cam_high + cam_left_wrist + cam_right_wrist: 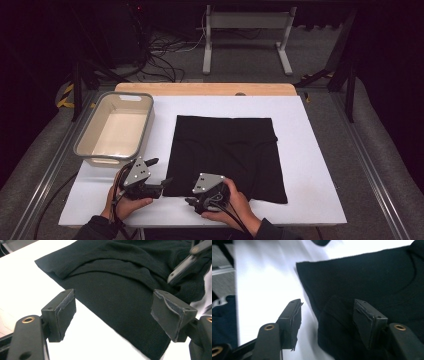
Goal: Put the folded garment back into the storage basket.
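A black folded cloth (225,150) lies flat on the white table top (315,170). My left gripper (161,172) hovers at the cloth's near left corner with its jaws wide apart. In the left gripper view the cloth (112,270) has its edge running between the jaws of that gripper (115,300), and no pad touches it. My right gripper (192,200) sits at the cloth's near edge and points left. In the right gripper view the cloth (367,277) has a raised fold beside the right pad of that gripper (328,306). The left pad stands clear over the bare table.
A grey plastic bin (146,125) stands at the left of the table, just beyond my left gripper. White table shows to the right of the cloth and along the near edge. A metal stand (247,20) and cables lie on the floor behind.
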{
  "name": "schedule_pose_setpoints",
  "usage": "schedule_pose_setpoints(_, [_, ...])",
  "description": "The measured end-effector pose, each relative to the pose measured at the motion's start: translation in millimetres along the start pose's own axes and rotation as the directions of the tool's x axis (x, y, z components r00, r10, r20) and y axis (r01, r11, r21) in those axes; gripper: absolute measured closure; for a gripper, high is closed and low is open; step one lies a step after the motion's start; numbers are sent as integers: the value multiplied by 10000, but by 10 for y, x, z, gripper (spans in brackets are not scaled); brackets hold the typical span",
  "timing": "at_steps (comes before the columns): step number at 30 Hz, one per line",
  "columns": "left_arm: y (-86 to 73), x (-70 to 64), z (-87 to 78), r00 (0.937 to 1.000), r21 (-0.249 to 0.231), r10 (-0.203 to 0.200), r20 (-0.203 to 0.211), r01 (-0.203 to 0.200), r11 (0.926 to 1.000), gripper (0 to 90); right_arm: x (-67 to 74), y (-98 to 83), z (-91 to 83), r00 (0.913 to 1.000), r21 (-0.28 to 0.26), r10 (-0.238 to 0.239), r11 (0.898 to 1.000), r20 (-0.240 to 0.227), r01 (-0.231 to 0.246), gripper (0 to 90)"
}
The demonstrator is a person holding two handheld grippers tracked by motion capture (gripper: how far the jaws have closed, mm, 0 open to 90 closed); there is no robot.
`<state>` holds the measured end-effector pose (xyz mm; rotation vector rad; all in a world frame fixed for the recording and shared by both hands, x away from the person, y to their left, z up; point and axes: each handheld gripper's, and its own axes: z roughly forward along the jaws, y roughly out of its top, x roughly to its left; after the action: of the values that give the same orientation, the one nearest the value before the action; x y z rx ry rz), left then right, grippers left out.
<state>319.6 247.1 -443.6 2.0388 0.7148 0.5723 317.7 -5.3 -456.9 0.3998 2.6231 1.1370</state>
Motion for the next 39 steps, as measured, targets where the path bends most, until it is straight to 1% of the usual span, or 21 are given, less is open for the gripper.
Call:
schedule_pose_setpoints(2, [6,-3,9,9999,76,-50,-131,51,10000,226,-12,8,63,9998,163,114,9998,164,-117,427])
schedule_pose_setpoints(3, [10,-2,18,9997,90,-136,-185,138,9999,228,-25,10,78,9997,274,126,9995,193,-132,418])
schedule_pose_setpoints(4, [17,2,31,9993,141,-255,-275,259,9996,235,-33,21,87,9993,265,287,9992,240,-293,425])
schedule_pose_setpoints(5, [26,4,50,9988,128,-365,-311,369,9992,239,-45,28,98,9991,319,233,9992,346,-244,427])
schedule_pose_setpoints(7, [59,2,98,9985,132,-456,-300,460,9989,243,-80,38,119,9988,346,432,9984,221,-439,469])
schedule_pose_setpoints(9, [114,-11,155,9979,203,-410,-508,421,9989,248,-109,51,134,9981,353,536,9979,303,-547,546])
schedule_pose_setpoints(10, [144,-11,183,9979,152,-407,-500,415,9990,253,-111,61,143,9972,333,627,9974,405,-641,571])
schedule_pose_setpoints(12, [203,4,241,9969,82,-491,-617,497,9987,255,-107,71,157,9975,360,541,9978,444,-557,624])
schedule_pose_setpoints(14, [273,35,309,9958,97,-624,-669,632,9980,259,-112,74,162,9967,301,624,9975,520,-640,701])
schedule_pose_setpoints(16, [353,70,392,9956,51,-660,-663,665,9978,259,-125,71,166,9959,295,551,9979,715,-573,777])
schedule_pose_setpoints(18, [441,109,499,9944,49,-730,-770,736,9973,260,-129,71,167,9950,305,545,9979,833,-572,806])
schedule_pose_setpoints(21, [573,217,701,9925,231,-864,-868,887,9958,262,-109,68,166,9940,300,498,9981,976,-530,820])
schedule_pose_setpoints(23, [647,308,863,9882,395,-1055,-1106,1104,9931,263,-102,64,167,9936,246,423,9987,1044,-451,825])
schedule_pose_setpoints(26, [736,486,1109,9773,663,-1694,-1270,1787,9817,261,-76,55,170,9923,185,272,9994,1209,-296,830])
schedule_pose_setpoints(27, [761,536,1188,9742,747,-1778,-1387,1893,9791,260,-64,55,169,9918,220,189,9995,1263,-218,831])
schedule_pose_setpoints(29, [794,633,1356,9704,1102,-1600,-1811,1817,9772,250,-52,53,170,9908,192,143,9997,1349,-170,831])
schedule_pose_setpoints(31, [798,748,1494,9612,1321,-1772,-2115,2078,9692,249,-50,50,171,9905,167,145,9997,1365,-169,832])
schedule_pose_setpoints(32, [788,820,1560,9532,1390,-1971,-2291,2325,9626,249,-48,50,170,9905,177,125,9997,1368,-151,831])
schedule_pose_setpoints(35, [744,958,1659,9406,1451,-2319,-2481,2728,9511,249,-46,48,170,9903,161,119,9998,1387,-142,831])
schedule_pose_setpoints(38, [719,1070,1724,9277,1723,-2567,-2710,3091,9353,249,-44,46,170,9901,150,113,9998,1396,-135,831])
schedule_pose_setpoints(39, [721,1098,1731,9241,1625,-2692,-2713,3197,9335,251,-44,45,170,9901,145,120,9998,1399,-142,831])
